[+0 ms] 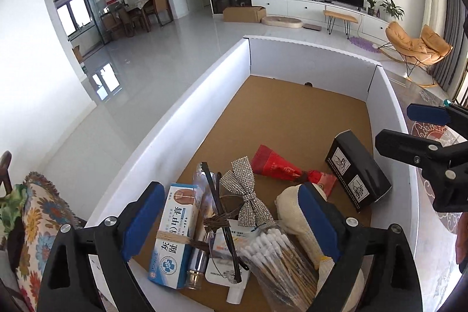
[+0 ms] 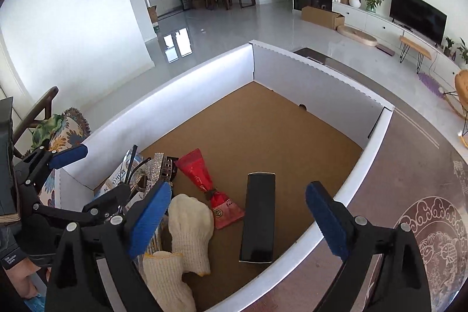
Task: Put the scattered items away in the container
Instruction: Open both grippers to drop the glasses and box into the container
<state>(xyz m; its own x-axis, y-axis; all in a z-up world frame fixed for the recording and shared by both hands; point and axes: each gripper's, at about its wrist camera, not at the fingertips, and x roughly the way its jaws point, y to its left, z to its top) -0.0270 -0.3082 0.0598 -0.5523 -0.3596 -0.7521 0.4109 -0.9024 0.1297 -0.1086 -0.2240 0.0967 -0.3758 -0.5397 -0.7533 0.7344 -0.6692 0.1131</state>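
Now, both tongs released, jaws wide and empty: left tongs (image 1: 231,218) over the near-left pile in the box (image 1: 187,95), right tongs (image 2: 238,218) over the near-right part, straddling the black carton (image 2: 259,218) without touching it.

Everything seen lies inside the box already: medicine carton (image 1: 172,236), glasses (image 1: 219,212), bow (image 1: 248,195), swab bag (image 1: 278,256), gloves (image 2: 190,233), red pouch (image 2: 204,183), black carton. Nothing loose visible on the worktop (image 2: 409,186) in either view; judged near done, though anything outside the frames cannot be ruled out.

Risks from here:
- Left tongs low over a tangled heap; lifting away carelessly could snag the glasses' arms or the twine around them and drag the pile up or over the near wall.
- Swab bag lying partly on other things, at about 5 o'clock in the left view; a nudge could slide it.
- Right pad near the glove; a brush on withdrawal could pull the knit along.
- Near wall close under both tongs; knocking it could shift the light box.

Axes, right view: black carton flat, long axis roughly 12 to 6 o'clock. Red pouch from 11 to 5 o'clock, wide sealed end toward 11. Left view: medicine carton long axis about 1 to 7 o'clock.
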